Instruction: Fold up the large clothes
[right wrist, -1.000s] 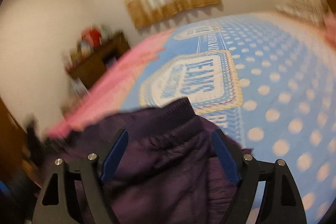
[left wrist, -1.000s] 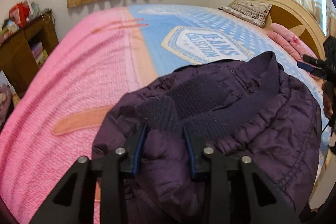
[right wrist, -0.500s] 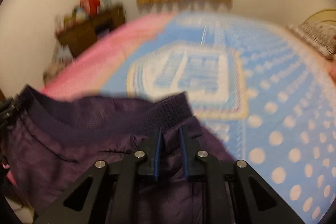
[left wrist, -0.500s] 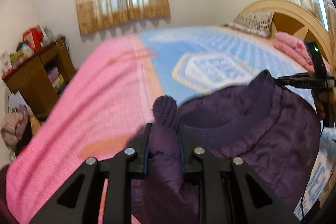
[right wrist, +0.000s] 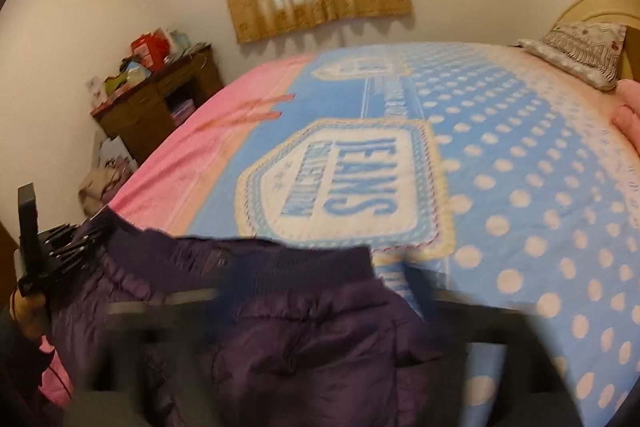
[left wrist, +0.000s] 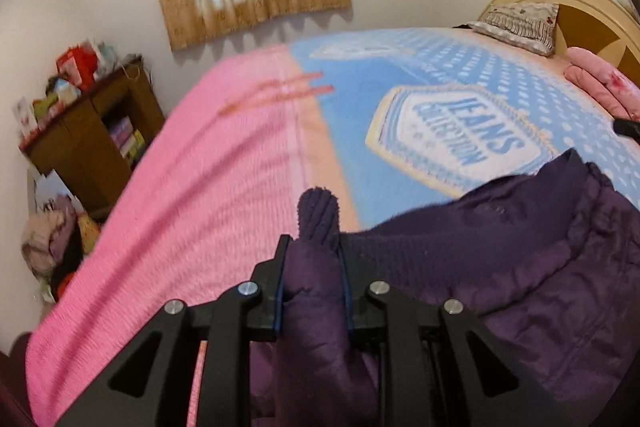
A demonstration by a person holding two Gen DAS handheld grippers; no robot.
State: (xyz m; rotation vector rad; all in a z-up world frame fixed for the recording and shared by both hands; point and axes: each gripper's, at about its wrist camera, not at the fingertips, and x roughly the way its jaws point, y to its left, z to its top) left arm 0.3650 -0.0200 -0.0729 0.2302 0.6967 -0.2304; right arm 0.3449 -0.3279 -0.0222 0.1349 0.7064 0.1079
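Note:
A dark purple padded jacket (left wrist: 520, 287) lies at the near edge of the bed, on a pink and blue blanket (left wrist: 220, 187). My left gripper (left wrist: 312, 247) is shut on a fold of it, and the ribbed hem sticks up past the fingertips. In the right wrist view the jacket (right wrist: 300, 327) fills the bottom, its ribbed band stretched across. My right gripper (right wrist: 320, 291) is a motion blur. Its jaws are opening wide, with the fabric lying between them and not pinched. The left gripper (right wrist: 48, 259) shows at the far left, holding the jacket's other end.
A brown wooden cabinet (left wrist: 92, 131) with clutter on top stands left of the bed, with a heap of clothes (left wrist: 48, 243) on the floor beside it. A pillow (left wrist: 516, 27), a cream headboard (left wrist: 592, 11) and a folded pink quilt (left wrist: 600, 83) are at the far right.
My left gripper closed on the jacket's fold and carried it to the left. My right gripper shut on the ribbed hem half a second ago and has now sprung wide.

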